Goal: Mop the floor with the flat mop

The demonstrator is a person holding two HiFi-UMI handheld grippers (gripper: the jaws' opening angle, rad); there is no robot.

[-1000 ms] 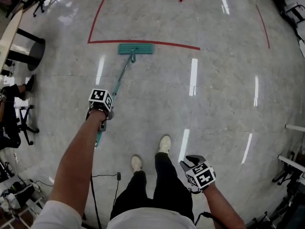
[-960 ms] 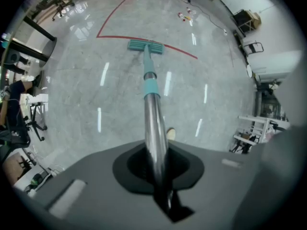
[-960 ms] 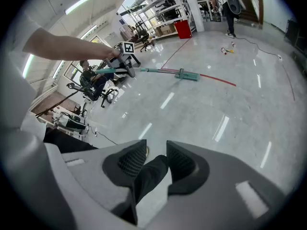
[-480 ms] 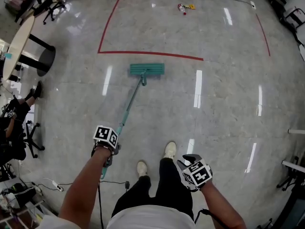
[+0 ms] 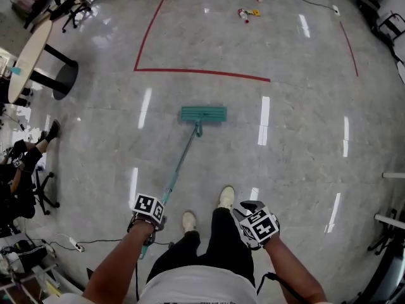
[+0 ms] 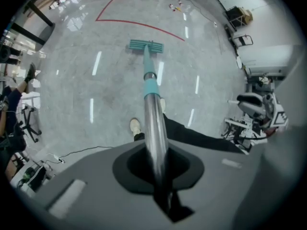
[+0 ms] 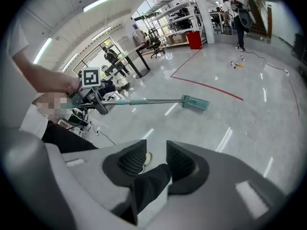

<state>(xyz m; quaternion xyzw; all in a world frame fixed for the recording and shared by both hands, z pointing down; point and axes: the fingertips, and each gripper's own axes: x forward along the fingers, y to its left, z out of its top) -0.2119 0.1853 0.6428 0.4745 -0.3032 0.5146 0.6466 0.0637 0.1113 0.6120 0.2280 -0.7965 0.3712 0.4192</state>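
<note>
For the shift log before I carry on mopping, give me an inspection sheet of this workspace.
Surface: glossy grey floor, red tape line; no spill seen.
Job's things: flat mop, head flat on the floor, short of the tape.
Clutter: small litter beyond the tape.
Grippers: left gripper shut on the mop handle; right gripper open, empty.
Cables: one cable on the floor near the person's feet.
Surroundings: round table, office chair at left.

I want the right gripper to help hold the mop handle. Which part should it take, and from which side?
Take the straight round mop handle a little below the left gripper, toward the mop head. Come from the handle's right, where the open right gripper hangs, with its fingers across the tilted shaft.
</note>
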